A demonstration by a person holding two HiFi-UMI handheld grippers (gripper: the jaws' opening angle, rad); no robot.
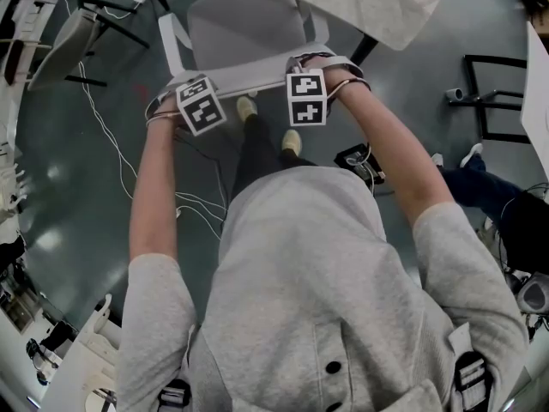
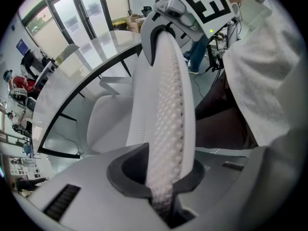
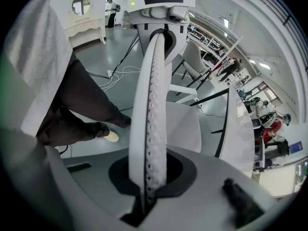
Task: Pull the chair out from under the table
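Pulling seems in hand: the backrest (image 2: 166, 105) of the chair (image 1: 236, 28) is clamped at its top edge by the fingers of the left gripper (image 2: 164, 198) and the right gripper (image 3: 147, 196). The seat (image 3: 185, 124) lies partly under the bench (image 1: 369, 3); a level draw backwards is probably needed next.

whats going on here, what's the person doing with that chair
A person stands behind a white chair with a gripper in each hand. The left gripper and the right gripper each have their jaws clamped on the top edge of the backrest, side by side. The seat's far side seems tucked under the white table.
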